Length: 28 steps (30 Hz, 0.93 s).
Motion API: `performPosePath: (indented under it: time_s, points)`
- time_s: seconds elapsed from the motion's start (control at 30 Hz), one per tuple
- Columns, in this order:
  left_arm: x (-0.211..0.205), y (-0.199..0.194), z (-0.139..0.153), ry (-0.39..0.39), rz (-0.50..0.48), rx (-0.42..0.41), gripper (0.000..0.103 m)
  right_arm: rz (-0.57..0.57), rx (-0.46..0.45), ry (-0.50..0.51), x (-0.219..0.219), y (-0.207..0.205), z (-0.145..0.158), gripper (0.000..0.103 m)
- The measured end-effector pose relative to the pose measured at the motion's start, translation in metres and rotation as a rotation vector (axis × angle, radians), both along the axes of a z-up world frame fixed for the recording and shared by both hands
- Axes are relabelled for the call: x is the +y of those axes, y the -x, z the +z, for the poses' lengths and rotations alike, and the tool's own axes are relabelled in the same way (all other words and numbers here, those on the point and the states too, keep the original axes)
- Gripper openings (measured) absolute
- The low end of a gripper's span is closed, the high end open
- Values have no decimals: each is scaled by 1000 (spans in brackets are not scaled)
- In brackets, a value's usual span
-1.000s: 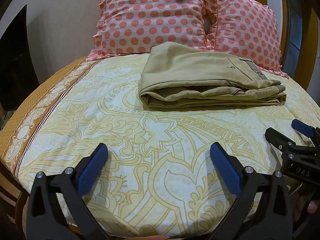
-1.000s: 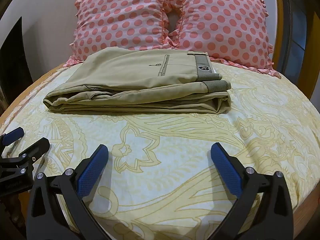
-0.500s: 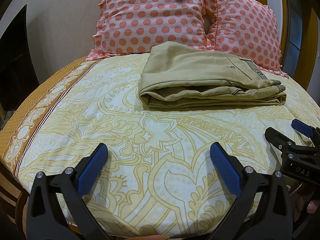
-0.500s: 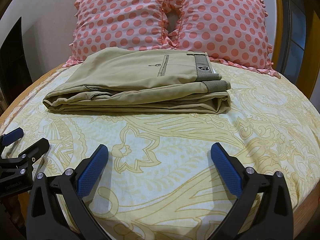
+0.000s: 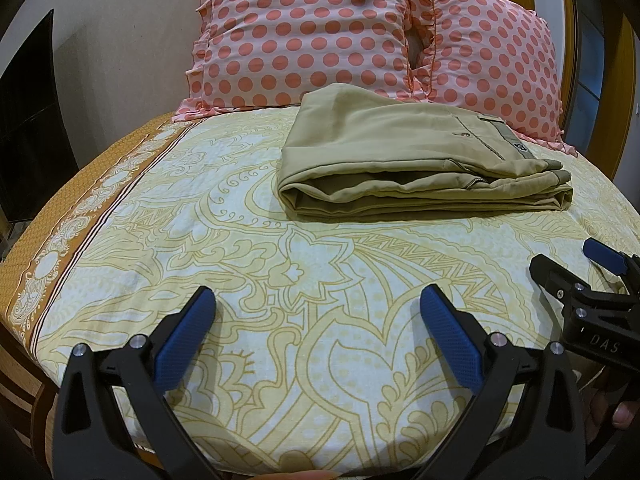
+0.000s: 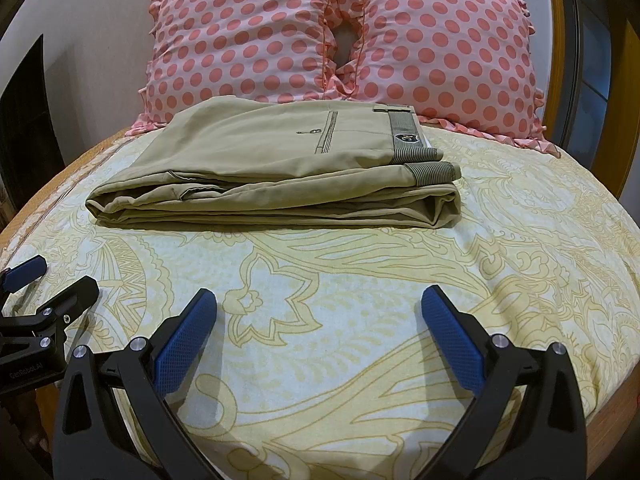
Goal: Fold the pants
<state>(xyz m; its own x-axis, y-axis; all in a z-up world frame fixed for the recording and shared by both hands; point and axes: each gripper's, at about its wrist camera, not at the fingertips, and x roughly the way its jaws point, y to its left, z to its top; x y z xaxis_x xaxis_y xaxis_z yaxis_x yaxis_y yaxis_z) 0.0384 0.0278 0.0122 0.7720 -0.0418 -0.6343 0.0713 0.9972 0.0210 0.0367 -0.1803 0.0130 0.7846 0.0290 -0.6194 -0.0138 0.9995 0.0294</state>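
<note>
Khaki pants (image 5: 404,164) lie folded in a flat stack on the bed, waistband to the right; they also show in the right wrist view (image 6: 280,176). My left gripper (image 5: 318,304) is open and empty, held over the bedsheet well short of the pants. My right gripper (image 6: 320,304) is open and empty, also short of the pants. The right gripper shows at the right edge of the left wrist view (image 5: 580,264), and the left gripper at the left edge of the right wrist view (image 6: 48,276).
Two pink polka-dot pillows (image 5: 312,32) (image 6: 448,48) stand against the wall behind the pants. The yellow patterned bedsheet (image 5: 280,280) covers the bed. A dark panel (image 5: 28,120) is at the left and a wooden frame (image 6: 624,80) at the right.
</note>
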Motion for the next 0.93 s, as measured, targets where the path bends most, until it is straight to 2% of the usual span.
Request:
performPosePath:
  time_s: [0.93]
  points:
    - [-2, 1, 1, 0, 2, -1, 101, -5, -5, 0, 1, -1, 0, 102]
